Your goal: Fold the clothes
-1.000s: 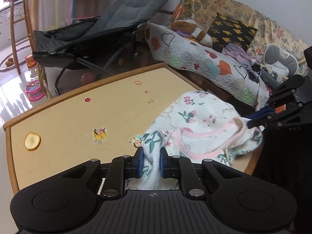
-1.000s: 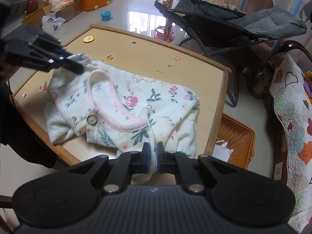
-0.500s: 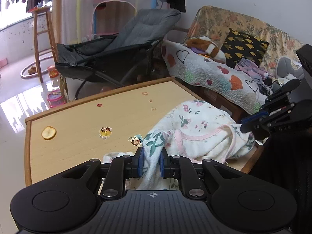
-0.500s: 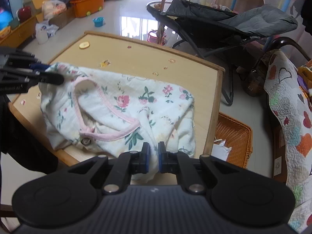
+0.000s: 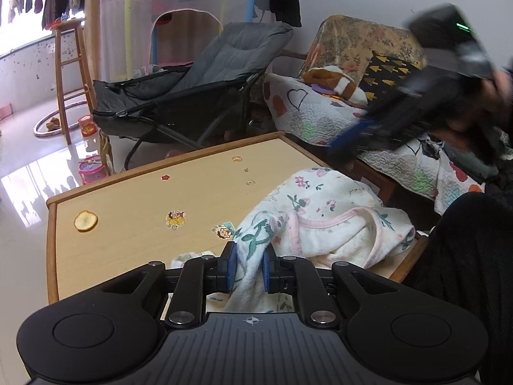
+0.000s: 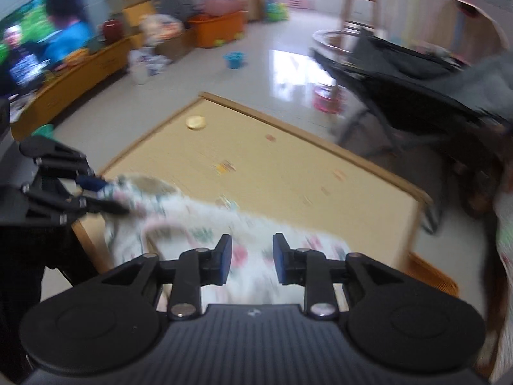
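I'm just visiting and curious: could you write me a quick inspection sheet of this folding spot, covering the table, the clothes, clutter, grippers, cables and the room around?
Surface: wooden table, bearing small stickers.
Job's things: floral garment, bunched at the table's near edge.
Clutter: yellow round slice-like thing on the table.
Grippers: left gripper shut on the garment; right gripper opening, off the cloth, nothing pinched.
Cables: nothing seen.
Surroundings: grey reclining chair, quilt-covered sofa, wooden stool, switched-on television.
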Action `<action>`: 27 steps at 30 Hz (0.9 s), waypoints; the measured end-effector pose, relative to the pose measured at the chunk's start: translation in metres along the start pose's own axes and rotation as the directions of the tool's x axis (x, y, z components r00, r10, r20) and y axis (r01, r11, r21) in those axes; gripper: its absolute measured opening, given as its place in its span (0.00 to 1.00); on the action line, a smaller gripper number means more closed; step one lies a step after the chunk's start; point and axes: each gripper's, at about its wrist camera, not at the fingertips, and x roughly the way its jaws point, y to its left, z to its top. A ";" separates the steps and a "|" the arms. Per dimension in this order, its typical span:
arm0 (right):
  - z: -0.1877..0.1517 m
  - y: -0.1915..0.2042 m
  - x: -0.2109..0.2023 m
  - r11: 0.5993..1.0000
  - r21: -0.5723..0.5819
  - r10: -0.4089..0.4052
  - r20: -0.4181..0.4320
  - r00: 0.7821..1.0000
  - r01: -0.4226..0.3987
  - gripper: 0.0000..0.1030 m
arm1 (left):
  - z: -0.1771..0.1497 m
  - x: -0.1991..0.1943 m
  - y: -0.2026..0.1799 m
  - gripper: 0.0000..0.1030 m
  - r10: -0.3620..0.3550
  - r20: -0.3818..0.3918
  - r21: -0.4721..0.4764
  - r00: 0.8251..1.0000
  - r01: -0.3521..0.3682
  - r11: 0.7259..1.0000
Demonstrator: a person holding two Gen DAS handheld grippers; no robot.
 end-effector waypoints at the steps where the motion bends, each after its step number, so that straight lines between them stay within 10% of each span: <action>1: 0.009 -0.001 0.010 0.999 -0.023 0.029 -0.013 0.999 -0.029 0.27 | -0.001 0.000 0.000 0.15 -0.004 0.000 -0.001 1.000 0.004 1.000; 6: 0.044 0.012 0.057 0.974 -0.133 0.170 -0.120 0.978 -0.185 0.28 | -0.007 -0.002 -0.004 0.13 -0.020 -0.003 -0.001 1.000 0.020 1.000; 11: 0.053 0.030 0.079 0.905 -0.188 0.336 -0.237 0.912 -0.382 0.28 | -0.013 -0.001 -0.005 0.13 -0.024 -0.004 0.002 1.000 0.024 1.000; 19: 0.047 0.051 0.094 0.843 -0.235 0.382 -0.372 0.846 -0.484 0.28 | -0.018 0.004 -0.003 0.13 -0.028 -0.008 0.018 1.000 0.028 0.999; 27: 0.038 0.074 0.105 0.813 -0.348 0.304 -0.430 0.850 -0.467 0.28 | -0.022 0.010 -0.004 0.13 -0.035 -0.038 0.037 0.999 0.036 0.999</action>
